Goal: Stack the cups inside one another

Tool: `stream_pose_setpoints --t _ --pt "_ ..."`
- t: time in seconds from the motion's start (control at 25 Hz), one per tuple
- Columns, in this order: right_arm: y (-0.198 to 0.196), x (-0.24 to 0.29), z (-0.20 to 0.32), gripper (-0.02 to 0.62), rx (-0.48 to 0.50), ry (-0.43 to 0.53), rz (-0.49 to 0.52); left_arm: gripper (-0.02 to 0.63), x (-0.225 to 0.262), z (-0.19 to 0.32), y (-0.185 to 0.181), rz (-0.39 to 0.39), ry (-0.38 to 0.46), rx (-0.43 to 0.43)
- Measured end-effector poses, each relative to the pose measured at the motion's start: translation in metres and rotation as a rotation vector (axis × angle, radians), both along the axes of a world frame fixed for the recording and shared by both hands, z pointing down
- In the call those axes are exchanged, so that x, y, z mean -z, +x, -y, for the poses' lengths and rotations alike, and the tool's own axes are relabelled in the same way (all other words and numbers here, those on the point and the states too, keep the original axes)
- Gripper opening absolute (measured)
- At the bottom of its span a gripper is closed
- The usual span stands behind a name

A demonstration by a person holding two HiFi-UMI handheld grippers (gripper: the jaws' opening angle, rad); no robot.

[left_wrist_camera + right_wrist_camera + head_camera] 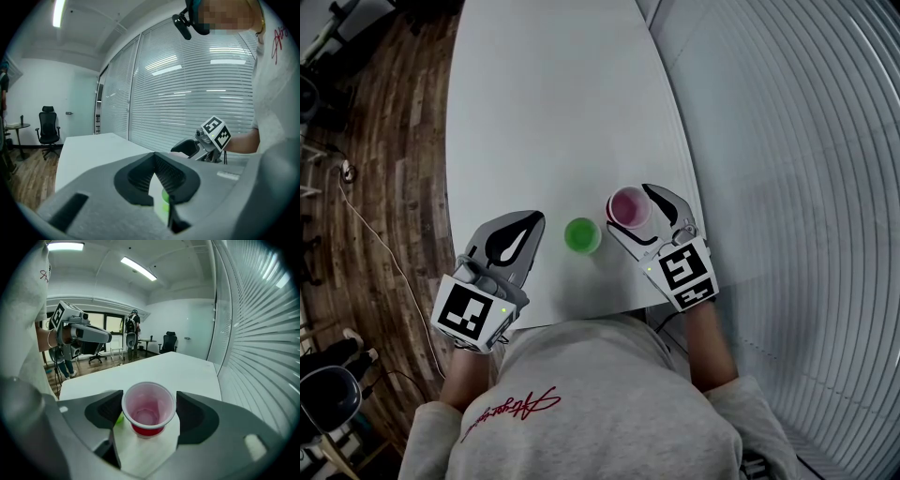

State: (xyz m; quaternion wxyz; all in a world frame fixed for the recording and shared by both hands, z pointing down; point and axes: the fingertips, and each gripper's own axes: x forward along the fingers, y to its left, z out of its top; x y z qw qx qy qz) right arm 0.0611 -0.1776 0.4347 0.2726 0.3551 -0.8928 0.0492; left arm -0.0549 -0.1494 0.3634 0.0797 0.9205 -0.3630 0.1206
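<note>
Left gripper [525, 225], tilted slightly down over the near edge of the white table [544, 112], has its jaws closed on nothing; the green cup [582, 235] stands just to the right of its fingertips. Right gripper [634, 212], pitched more steeply, has its jaws spread wide to either side of the upright red cup [627, 203], whose rim lies close to both pads with no visible squeeze. Ahead of both sets of fingers the tabletop runs on open; slatted blinds [806, 187] lie outside the right fingers, wooden floor [394, 141] outside the left.
</note>
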Motion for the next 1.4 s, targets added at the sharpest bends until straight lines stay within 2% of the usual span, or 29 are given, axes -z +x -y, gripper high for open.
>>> stream_pose_setpoints --t 0.2,0.64,0.72,1.04,1.2,1.32,1.4 --pt "0.007 -0.015 0.004 0.356 0.001 -0.008 -0.032 -0.005 -0.003 0.004 0.005 0.002 0.003 0.001" --pt "0.003 -0.035 0.003 0.357 -0.012 -0.039 -0.020 -0.005 -0.010 0.000 -0.004 0.013 -0.012 0.014" --pt "0.003 -0.034 0.003 0.357 -0.010 -0.042 -0.025 -0.005 -0.002 0.002 -0.003 -0.008 0.011 0.018" --pt "0.001 -0.042 0.002 0.357 -0.004 -0.058 -0.041 -0.005 0.000 0.001 -0.007 -0.012 0.023 0.025" --pt "0.004 -0.048 0.005 0.357 -0.005 -0.069 -0.034 -0.005 -0.008 0.002 -0.006 0.017 0.004 0.019" --pt "-0.001 -0.051 0.003 0.357 -0.007 -0.073 -0.035 -0.005 0.001 0.003 -0.008 -0.022 0.036 0.027" --pt "-0.003 -0.053 0.001 0.357 -0.007 -0.075 -0.038 -0.005 0.000 0.000 -0.010 -0.015 0.027 0.028"
